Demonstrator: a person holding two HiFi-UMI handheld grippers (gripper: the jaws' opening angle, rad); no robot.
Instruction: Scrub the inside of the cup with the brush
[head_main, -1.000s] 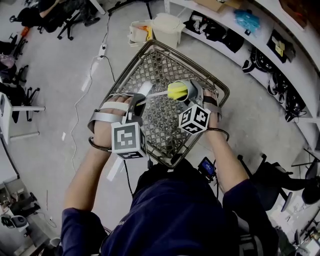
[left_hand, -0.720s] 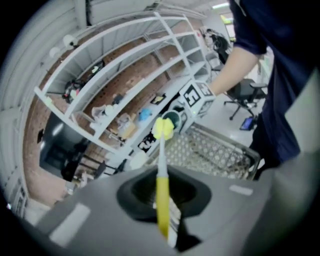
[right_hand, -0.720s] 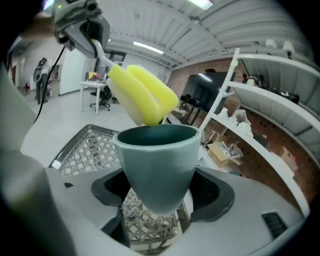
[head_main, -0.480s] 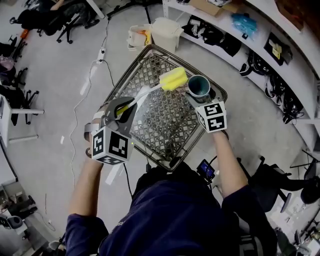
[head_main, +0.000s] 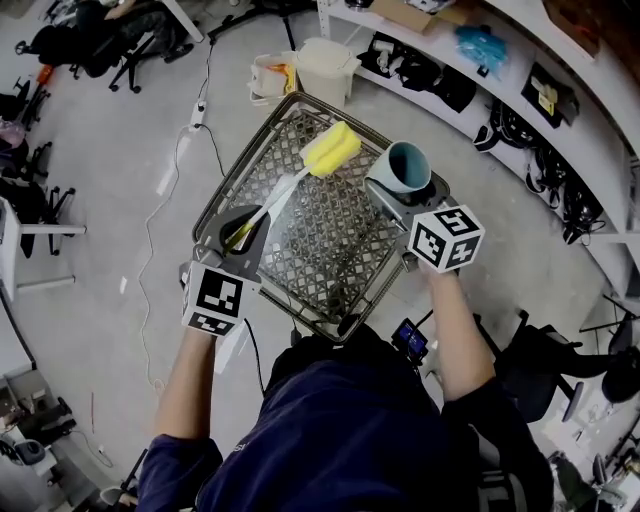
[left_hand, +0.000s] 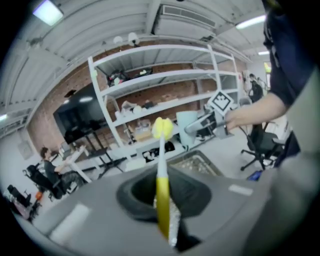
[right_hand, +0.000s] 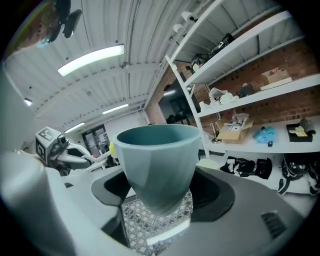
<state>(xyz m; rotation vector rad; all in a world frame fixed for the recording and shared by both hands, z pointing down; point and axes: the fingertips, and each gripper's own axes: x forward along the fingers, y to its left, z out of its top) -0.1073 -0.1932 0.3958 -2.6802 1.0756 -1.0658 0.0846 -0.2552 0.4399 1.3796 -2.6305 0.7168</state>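
The teal cup (head_main: 400, 168) is up in the air above the far right corner of the wire-mesh table (head_main: 330, 250). Its base is pinched in the right tongs (head_main: 398, 198), which press on it from both sides. The cup's open mouth points away from that gripper, and part of its inner wall shows in the head view.

The brush (left_hand: 161, 190) is gripped by its yellow handle in the left tongs (head_main: 243, 232), which are drawn in narrow around it. From there a white shaft runs out over the table to a yellow sponge head (head_main: 331, 148). That head sits just to the left of the cup's rim, outside the cup and not touching it.

On the floor beyond the table's far end stands a white bin (head_main: 328, 60). Shelving (head_main: 520, 90) loaded with gear runs along the right side.
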